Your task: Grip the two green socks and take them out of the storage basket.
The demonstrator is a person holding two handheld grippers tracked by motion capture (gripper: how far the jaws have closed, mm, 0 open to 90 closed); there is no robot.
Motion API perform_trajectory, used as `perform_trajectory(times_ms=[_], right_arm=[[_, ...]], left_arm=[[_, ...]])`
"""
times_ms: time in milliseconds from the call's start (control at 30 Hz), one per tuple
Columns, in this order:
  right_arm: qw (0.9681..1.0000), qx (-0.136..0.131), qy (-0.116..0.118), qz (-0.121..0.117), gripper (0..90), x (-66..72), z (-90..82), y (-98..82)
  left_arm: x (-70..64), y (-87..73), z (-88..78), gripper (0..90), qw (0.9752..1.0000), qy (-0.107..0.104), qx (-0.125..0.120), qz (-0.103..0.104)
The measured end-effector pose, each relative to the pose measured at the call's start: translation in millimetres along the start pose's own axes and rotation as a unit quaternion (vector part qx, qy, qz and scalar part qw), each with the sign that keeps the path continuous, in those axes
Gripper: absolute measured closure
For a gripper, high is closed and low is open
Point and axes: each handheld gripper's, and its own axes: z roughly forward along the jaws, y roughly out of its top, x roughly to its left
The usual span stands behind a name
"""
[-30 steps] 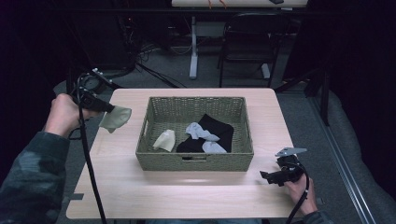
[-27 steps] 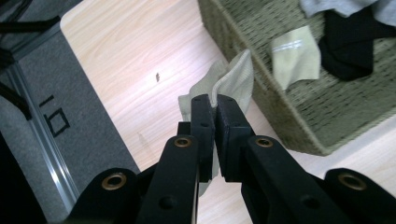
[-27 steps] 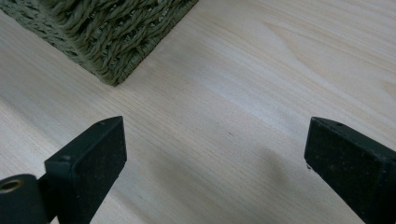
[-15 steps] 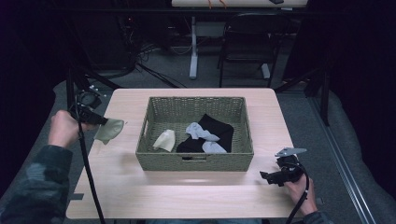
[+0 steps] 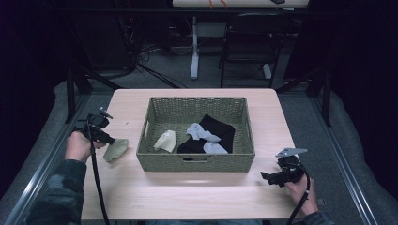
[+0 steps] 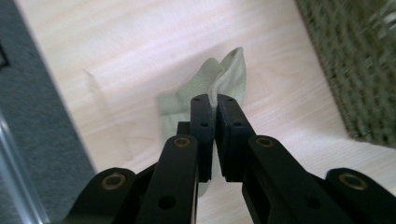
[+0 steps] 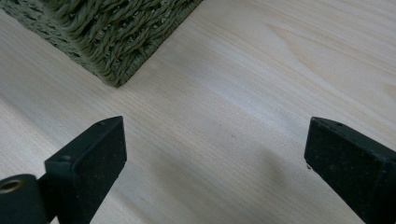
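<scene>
We've carried the pale green fabric sock (image 6: 210, 88) down the left side of the light wooden table (image 5: 187, 197), nearer to us than a second ago, and it now touches the tabletop just left of the green woven rectangular basket (image 5: 197, 161). Our left gripper (image 6: 215, 105) stays clamped on its edge. Looks like we're laying it out beside the basket, where a cream sock (image 5: 165, 140), grey socks (image 5: 199, 132) and black socks (image 5: 217, 131) wait. Our right gripper (image 7: 215, 154) rests near-right, jaws wide apart, empty.
</scene>
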Motion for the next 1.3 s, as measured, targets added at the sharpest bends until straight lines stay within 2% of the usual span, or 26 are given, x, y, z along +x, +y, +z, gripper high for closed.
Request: perform_trajectory(times_ms=[33,200,233,300,333,367,433,500,600,700,767,933,1133,1233,1300], right_arm=[[1.0000,0.000,0.001,0.000,4.8,0.0,0.3,0.0],[1.0000,0.000,0.002,0.001,4.8,-0.6,0.6,-0.3],[1.0000,-0.001,0.005,0.001,4.8,-0.7,0.8,-0.4],[1.0000,0.000,0.001,0.000,4.8,-0.7,0.4,-0.5],[1.0000,-0.002,0.004,0.001,4.8,-0.7,0.3,-0.5],[1.0000,-0.003,0.003,0.001,4.8,-0.8,0.3,-0.6],[1.0000,-0.001,0.002,0.002,4.8,-1.4,0.4,-0.9],[1.0000,-0.001,0.001,0.002,4.8,-1.6,0.3,-1.2],[1.0000,-0.002,0.000,0.002,4.8,-1.5,0.0,-1.5],[1.0000,-0.002,0.001,0.003,4.8,-1.4,-0.3,-2.0],[1.0000,-0.002,0.004,0.004,4.8,-1.8,-0.7,-2.3],[1.0000,-0.003,0.002,0.004,4.8,-1.7,-1.8,-3.3],[1.0000,-0.004,0.003,0.006,4.8,-2.4,-2.4,-4.2],[1.0000,-0.002,0.000,0.004,4.9,-2.5,-2.8,-4.0],[1.0000,-0.003,0.002,0.005,4.9,-2.1,-3.3,-3.9]], left_arm=[[-0.2,-1.8,6.9,85.7,0.9999,-0.007,0.003,-0.009],[2.1,-6.9,32.0,82.8,0.9992,-0.025,0.021,-0.021],[2.5,-6.9,34.3,78.8,0.9989,-0.028,0.028,-0.026],[3.1,-5.7,31.5,61.4,0.9984,-0.031,0.031,-0.034],[3.6,-5.1,28.2,52.3,0.9984,-0.032,0.027,-0.037],[3.9,-4.5,23.2,47.0,0.9985,-0.030,0.019,-0.042],[3.7,-1.4,3.4,32.6,0.9989,-0.023,-0.005,-0.041],[1.9,2.4,-15.5,25.2,0.9988,-0.024,-0.024,-0.036],[-7.6,11.8,-46.9,18.2,0.9982,-0.015,-0.054,-0.018],[-22.8,24.1,-72.1,15.2,0.9960,-0.011,-0.089,-0.002],[-35.6,35.3,-85.9,13.5,0.9948,-0.009,-0.100,0.019],[-66.7,60.5,-97.8,11.2,0.9925,-0.012,-0.110,0.053],[-95.3,86.5,-91.2,9.6,0.9910,-0.013,-0.107,0.079],[-106.3,98.4,-77.0,9.6,0.9904,-0.032,-0.101,0.088],[-112.4,103.9,-66.0,9.5,0.9905,-0.036,-0.096,0.092]])
